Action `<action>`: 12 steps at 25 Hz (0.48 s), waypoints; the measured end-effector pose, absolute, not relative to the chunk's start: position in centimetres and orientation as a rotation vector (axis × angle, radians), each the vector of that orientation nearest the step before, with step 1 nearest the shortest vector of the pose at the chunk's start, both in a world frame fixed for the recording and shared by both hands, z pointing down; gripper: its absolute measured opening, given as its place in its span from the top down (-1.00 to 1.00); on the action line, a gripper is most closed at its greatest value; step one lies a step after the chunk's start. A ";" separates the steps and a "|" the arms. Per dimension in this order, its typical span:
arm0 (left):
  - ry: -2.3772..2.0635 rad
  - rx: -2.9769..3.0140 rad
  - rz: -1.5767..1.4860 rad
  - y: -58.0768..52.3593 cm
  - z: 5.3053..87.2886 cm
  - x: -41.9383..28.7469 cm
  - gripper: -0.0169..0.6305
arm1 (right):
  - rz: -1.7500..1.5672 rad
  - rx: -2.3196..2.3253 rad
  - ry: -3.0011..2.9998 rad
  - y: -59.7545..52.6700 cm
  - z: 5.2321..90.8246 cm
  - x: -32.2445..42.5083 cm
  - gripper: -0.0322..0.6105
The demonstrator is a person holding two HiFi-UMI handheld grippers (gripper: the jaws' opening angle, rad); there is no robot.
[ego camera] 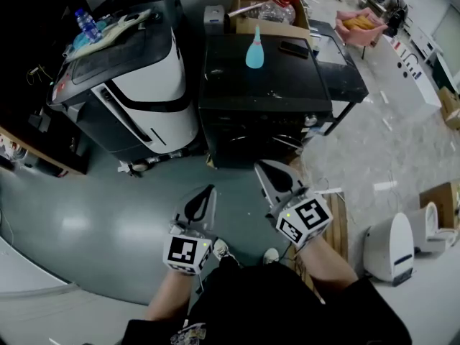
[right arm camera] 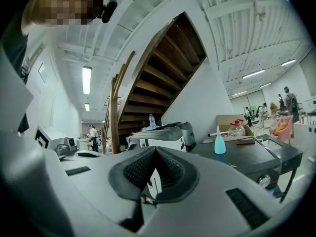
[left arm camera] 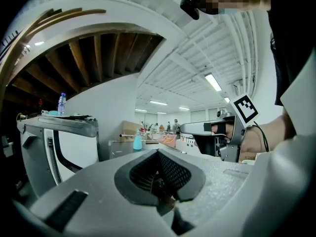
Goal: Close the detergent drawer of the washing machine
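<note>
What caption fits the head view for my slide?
Left tongs and right tongs, both shut, face a black machine topped by a teal bottle.

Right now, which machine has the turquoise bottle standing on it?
The black machine holds the turquoise bottle; the white machine left of it carries a water bottle.

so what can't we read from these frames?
- Detergent drawer, open or shut: head view looks steeply down on the black box-shaped washing machine; its dark front is foreshortened.
- Left gripper view: machine tiny, partly behind the left gripper's grey body.
- Right gripper view: machine's front cut off by the right gripper's body and the frame edge.
- Teal plastic bottle: label too small.
</note>
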State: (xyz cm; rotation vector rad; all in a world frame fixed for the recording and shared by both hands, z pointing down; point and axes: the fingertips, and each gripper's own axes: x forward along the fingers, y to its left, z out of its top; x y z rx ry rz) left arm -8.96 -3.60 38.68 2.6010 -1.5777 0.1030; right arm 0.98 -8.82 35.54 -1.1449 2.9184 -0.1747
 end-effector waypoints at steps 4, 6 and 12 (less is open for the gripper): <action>-1.601 2.560 0.094 -2.3 38.8 -4.9 0.94 | -0.192 -1.102 2.938 -7.1 35.6 4.7 0.90; -1.607 2.549 0.104 -1.3 39.1 -3.0 0.94 | -0.194 -1.081 2.940 -6.1 35.6 6.4 0.90; -1.644 2.547 0.104 2.1 39.0 1.8 0.94 | -0.190 -1.017 2.951 -2.6 35.5 10.4 0.90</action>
